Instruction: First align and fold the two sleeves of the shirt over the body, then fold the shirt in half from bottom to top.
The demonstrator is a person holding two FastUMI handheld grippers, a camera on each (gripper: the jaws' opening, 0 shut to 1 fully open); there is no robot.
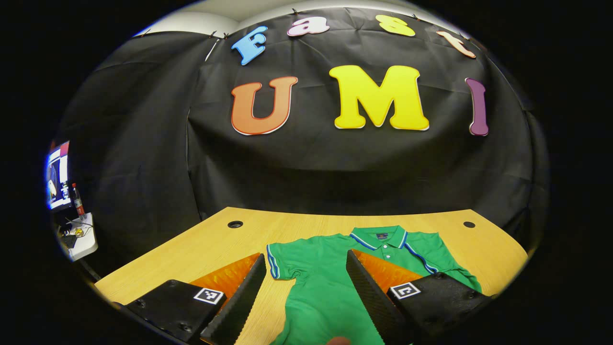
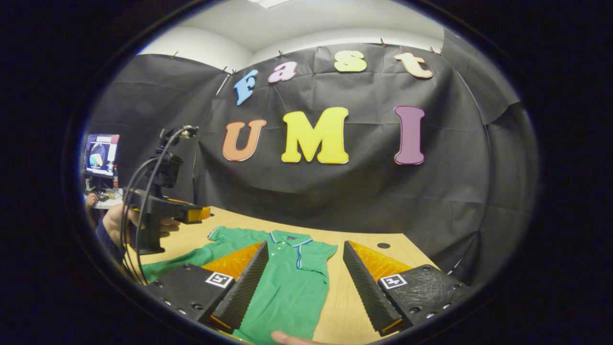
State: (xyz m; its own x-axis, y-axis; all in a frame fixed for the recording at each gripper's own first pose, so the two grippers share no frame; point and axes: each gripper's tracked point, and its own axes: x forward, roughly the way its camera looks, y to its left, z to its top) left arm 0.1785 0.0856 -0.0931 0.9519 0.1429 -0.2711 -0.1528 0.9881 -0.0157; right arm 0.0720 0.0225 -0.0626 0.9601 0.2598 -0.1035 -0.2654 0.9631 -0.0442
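both my left gripper and right gripper hung spread wide and empty above the green shirt, which lay flat and unfolded near the table middle, collar far. i judged sleeve folding not yet begun; next i'd pinch a sleeve edge, with bare wood around.

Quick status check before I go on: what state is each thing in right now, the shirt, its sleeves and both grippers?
Shirt: spread flat on the table, collar away from the grippers, not folded.
Sleeves: the one at lies out to the side, unfolded; the other too.
Left gripper: fingers wide open, above the shirt, holding nothing.
Right gripper: fingers wide open, holding nothing.
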